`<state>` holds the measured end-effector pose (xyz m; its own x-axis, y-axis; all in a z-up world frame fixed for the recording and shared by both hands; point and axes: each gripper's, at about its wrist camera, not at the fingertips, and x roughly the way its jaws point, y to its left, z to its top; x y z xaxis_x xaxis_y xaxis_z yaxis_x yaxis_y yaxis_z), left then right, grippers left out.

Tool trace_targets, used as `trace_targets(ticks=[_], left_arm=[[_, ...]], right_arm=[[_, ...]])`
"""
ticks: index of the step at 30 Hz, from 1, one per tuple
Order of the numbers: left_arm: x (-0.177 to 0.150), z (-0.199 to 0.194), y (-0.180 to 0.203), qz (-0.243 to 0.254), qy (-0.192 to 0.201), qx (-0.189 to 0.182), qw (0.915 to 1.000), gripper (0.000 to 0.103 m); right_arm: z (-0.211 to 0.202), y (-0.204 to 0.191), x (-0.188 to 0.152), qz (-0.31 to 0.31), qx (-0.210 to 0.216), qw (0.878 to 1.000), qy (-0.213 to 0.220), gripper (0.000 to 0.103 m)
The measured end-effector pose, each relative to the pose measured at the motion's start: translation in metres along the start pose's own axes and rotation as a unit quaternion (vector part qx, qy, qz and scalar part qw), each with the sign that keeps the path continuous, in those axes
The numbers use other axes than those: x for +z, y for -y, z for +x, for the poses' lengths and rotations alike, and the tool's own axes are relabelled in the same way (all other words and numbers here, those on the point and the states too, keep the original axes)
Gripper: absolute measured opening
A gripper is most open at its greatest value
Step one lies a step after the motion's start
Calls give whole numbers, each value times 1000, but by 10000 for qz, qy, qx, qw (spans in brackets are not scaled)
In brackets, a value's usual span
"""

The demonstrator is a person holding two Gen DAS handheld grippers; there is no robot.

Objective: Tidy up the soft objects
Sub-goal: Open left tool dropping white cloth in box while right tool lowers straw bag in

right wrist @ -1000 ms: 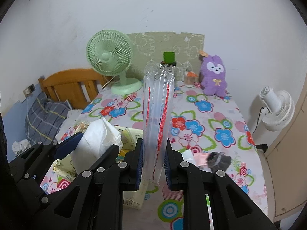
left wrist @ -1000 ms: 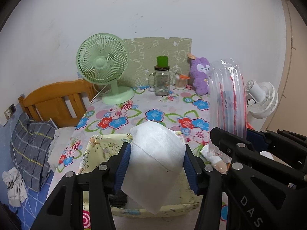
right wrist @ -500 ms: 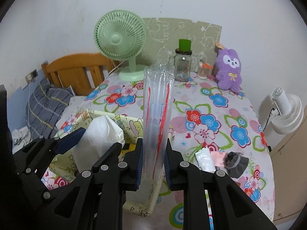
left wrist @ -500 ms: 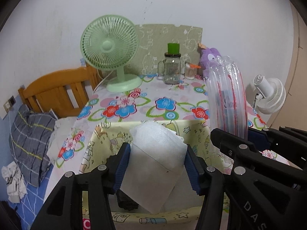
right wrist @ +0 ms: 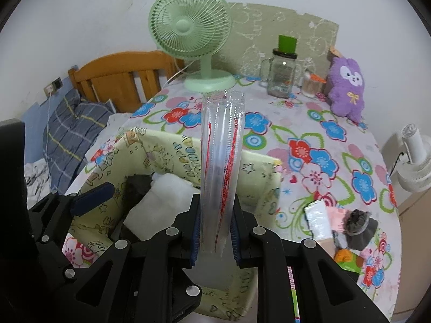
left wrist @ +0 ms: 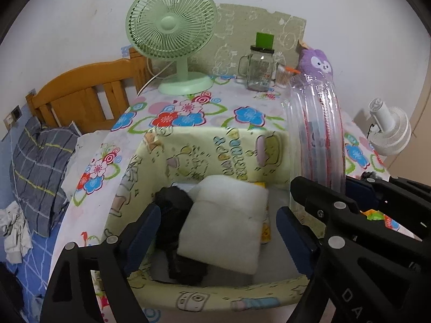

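Note:
A yellow cartoon-print fabric bin [left wrist: 204, 145] [right wrist: 161, 145] stands on the flowered table. A white foam pad [left wrist: 229, 223] [right wrist: 159, 202] lies inside it on a black soft item [left wrist: 175, 204]. My left gripper [left wrist: 218, 228] is open over the bin, its jaws wide apart on either side of the pad and clear of it. My right gripper [right wrist: 215, 231] is shut on a clear inflated air-cushion bag [right wrist: 222, 158] [left wrist: 316, 132] with red print, held upright over the bin's right side.
A green fan [right wrist: 190, 29], a glass jar [right wrist: 281, 76] and a purple plush [right wrist: 347, 88] stand at the table's back. Small packets and a grey soft item [right wrist: 358, 226] lie at the right. A wooden bed frame [left wrist: 80, 97] is at the left, a white fan [left wrist: 390, 132] at the right.
My left gripper has opened and let go of the white foam pad, which now lies in the bin. Both grippers have moved forward and down over the bin.

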<state>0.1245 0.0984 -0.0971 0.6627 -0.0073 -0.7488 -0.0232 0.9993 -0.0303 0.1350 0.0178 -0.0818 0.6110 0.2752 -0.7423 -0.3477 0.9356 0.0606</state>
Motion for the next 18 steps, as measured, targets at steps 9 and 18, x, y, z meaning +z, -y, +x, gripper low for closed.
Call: trace_targets(ticks=[9,18], left_arm=[[-6,7,-8,17,-266,104,9996,89],[-9,3,-6,64,-178,92,9998,95]], right_arm=[[14,-7,-3,7,252,9994,-245,26],[6,-3,-6,41,-49,9999,-139,65]])
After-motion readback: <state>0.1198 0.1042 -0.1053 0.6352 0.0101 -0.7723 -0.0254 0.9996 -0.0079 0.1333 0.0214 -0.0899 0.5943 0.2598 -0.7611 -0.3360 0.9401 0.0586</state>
